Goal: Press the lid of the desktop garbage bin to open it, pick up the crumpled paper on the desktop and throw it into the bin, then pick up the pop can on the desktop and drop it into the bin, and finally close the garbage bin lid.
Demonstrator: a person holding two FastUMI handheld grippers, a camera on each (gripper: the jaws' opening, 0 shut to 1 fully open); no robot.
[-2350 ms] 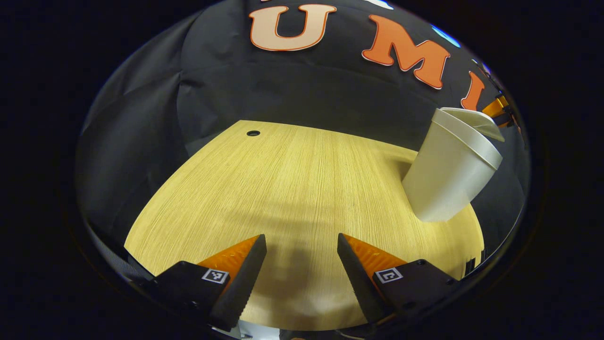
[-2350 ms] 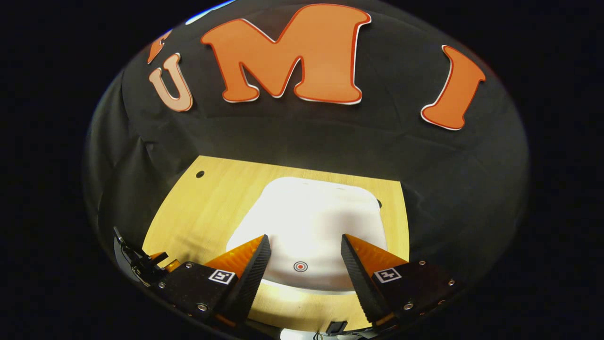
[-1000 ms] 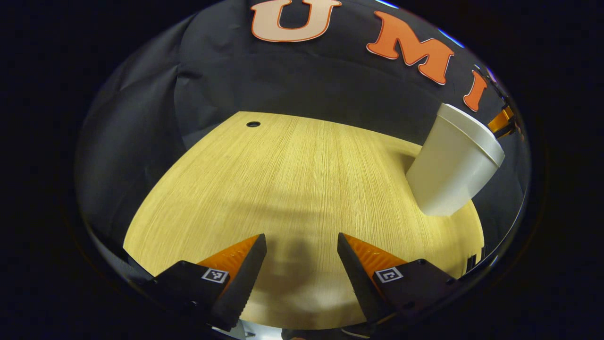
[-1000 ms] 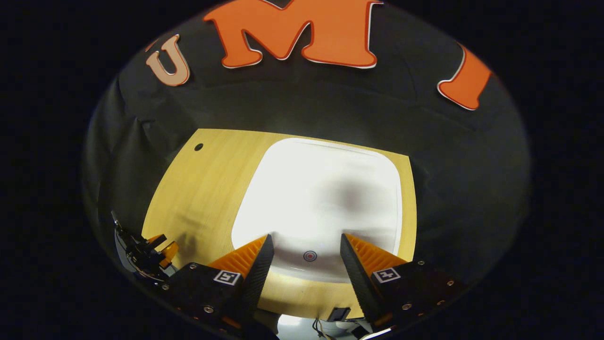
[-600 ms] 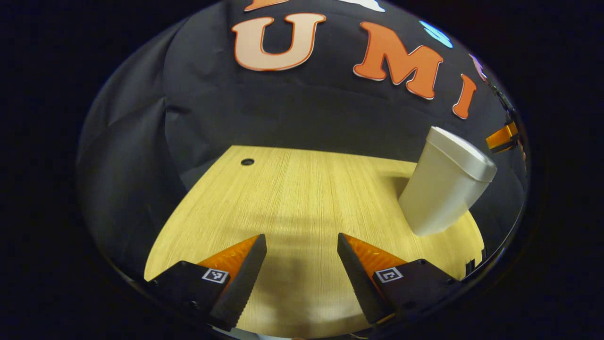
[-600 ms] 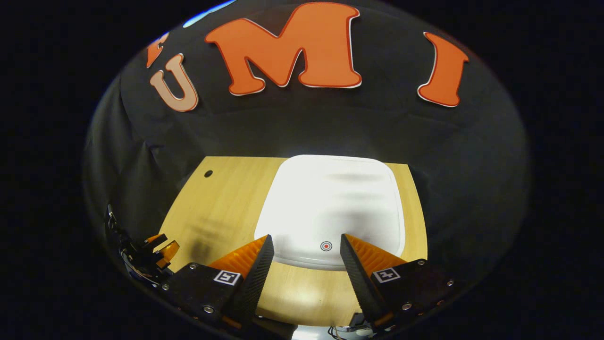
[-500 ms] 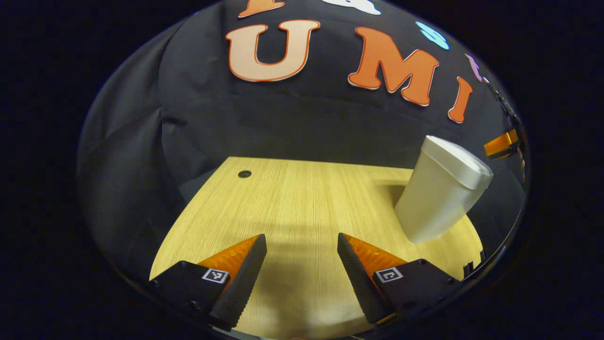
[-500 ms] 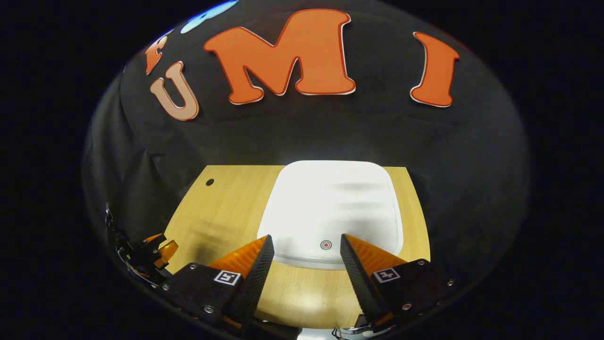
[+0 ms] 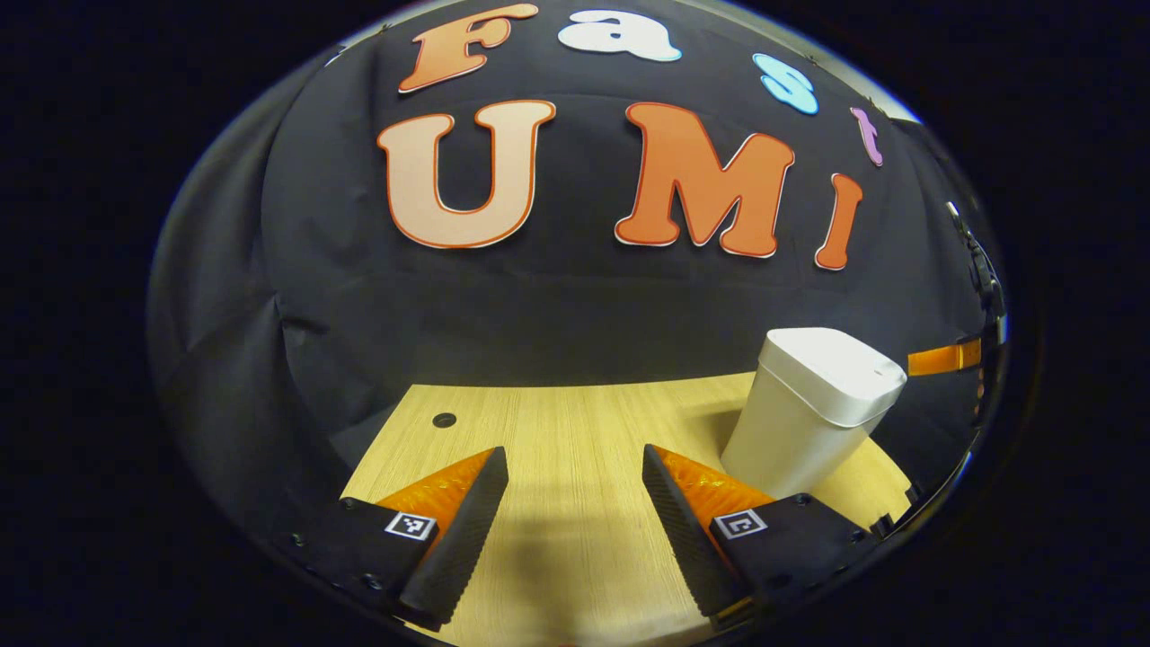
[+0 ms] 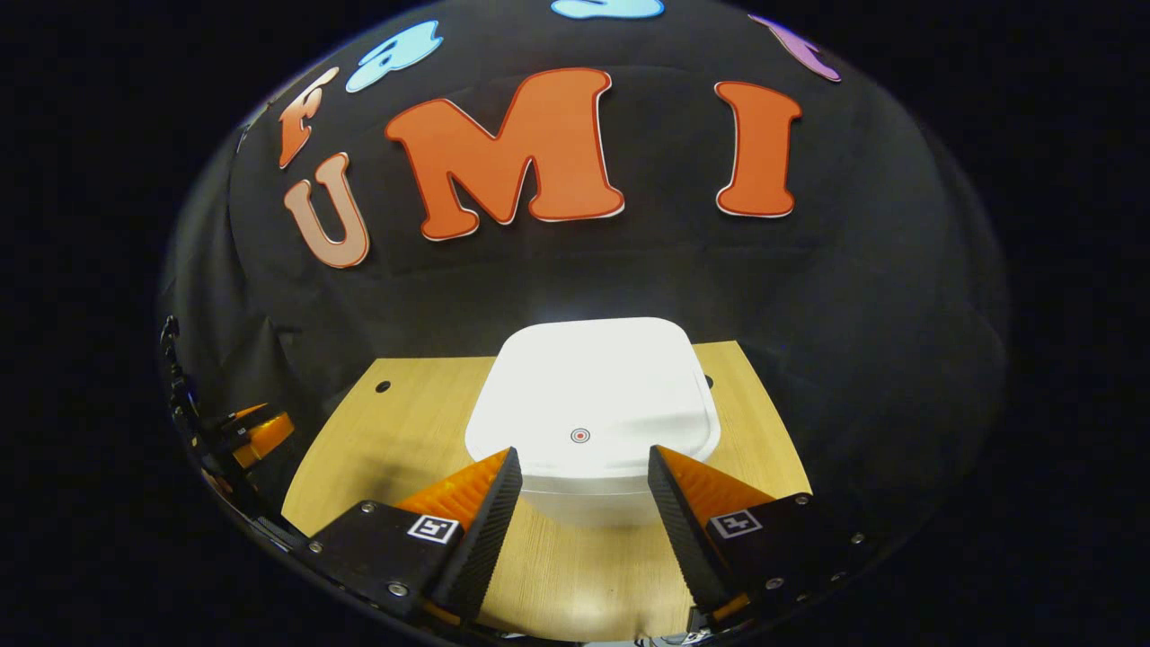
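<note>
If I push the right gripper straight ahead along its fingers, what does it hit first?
Most likely the white garbage bin: the right gripper is open and its line runs at the bin's near edge, about where the closed lid meets the body. How far off the bin is cannot be judged.

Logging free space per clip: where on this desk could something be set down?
Bare wood runs from the cable hole across to the bin, ahead of the left tool. In the right gripper view, narrower strips flank the bin; the right tool hovers before it.

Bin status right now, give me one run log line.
bin: lid shut, upright on desk | left hand-held gripper: open, empty | right hand-held gripper: open, empty, before bin
</note>
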